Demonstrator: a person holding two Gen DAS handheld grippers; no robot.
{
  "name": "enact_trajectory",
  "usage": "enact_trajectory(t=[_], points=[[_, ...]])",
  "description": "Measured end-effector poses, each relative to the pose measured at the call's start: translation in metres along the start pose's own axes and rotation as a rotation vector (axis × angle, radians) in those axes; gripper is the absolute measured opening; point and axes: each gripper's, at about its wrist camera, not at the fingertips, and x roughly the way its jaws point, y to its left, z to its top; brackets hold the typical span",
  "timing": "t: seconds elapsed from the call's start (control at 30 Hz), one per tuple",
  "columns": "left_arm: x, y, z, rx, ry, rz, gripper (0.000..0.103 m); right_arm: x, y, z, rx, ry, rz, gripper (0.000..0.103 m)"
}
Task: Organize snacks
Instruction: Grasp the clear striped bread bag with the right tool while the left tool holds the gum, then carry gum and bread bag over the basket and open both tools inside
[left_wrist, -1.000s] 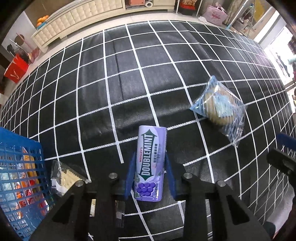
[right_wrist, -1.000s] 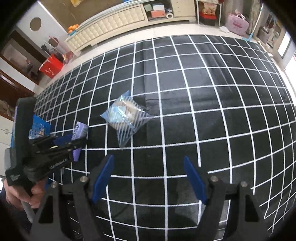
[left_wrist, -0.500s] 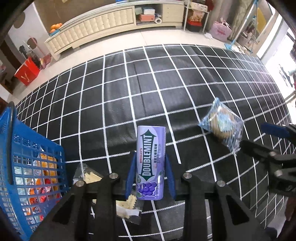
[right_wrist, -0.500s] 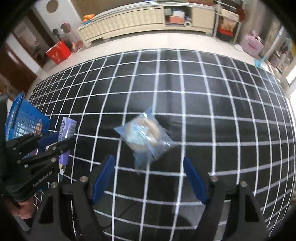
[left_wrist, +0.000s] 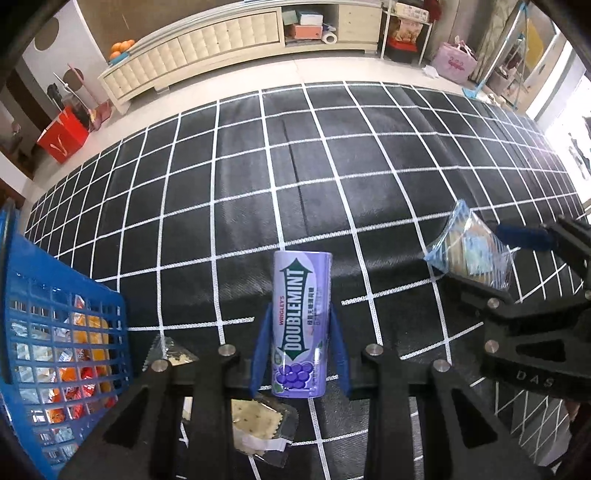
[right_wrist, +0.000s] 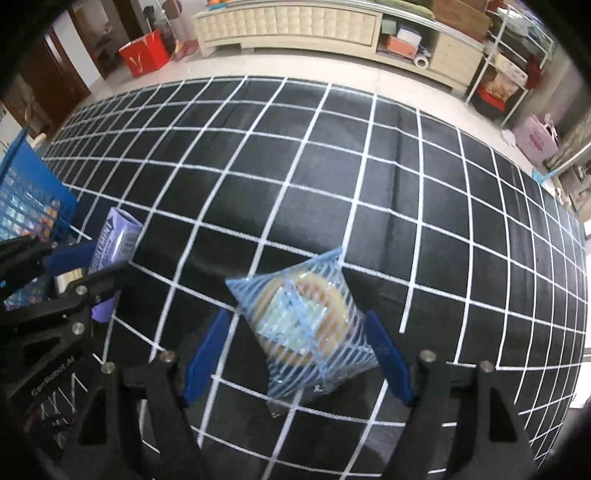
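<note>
My left gripper (left_wrist: 299, 325) is shut on a purple Doublemint gum box (left_wrist: 300, 325) and holds it above the black grid cloth; the box also shows in the right wrist view (right_wrist: 114, 254). A blue-striped clear bag with a round pastry (right_wrist: 304, 325) lies on the cloth, and it also shows in the left wrist view (left_wrist: 469, 251). My right gripper (right_wrist: 297, 328) is open, with one finger on each side of the bag. A blue basket (left_wrist: 48, 332) full of wrapped snacks stands at the left. A cracker packet (left_wrist: 258, 424) lies under my left gripper.
The black cloth with white grid lines (left_wrist: 295, 166) covers the floor ahead. A cream cabinet (left_wrist: 207, 48), a red bag (left_wrist: 62, 136) and a pink bag (left_wrist: 454, 62) stand beyond its far edge.
My right gripper has moved in over the pastry bag, which now sits between its open fingers. My left gripper has lifted and pulled back with the gum box; more of the basket shows.
</note>
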Motion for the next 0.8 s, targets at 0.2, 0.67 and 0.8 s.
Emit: enact_trajectory(t=[0.2,0.67,0.8], points=[[0.004,0.003,-0.006,-0.014,0.046,-0.023,0.029,0.005,0.000,-0.008,-0.071,-0.020,-0.021,0.059],[-0.046,0.000,-0.027,0.009,0.003,-0.064,0.029,-0.058,0.022,-0.039,-0.014,-0.041,-0.007,0.058],[-0.077,0.003,-0.037,0.008,-0.029,-0.078,0.029,-0.091,0.037,-0.047,-0.027,-0.069,-0.036,0.058]])
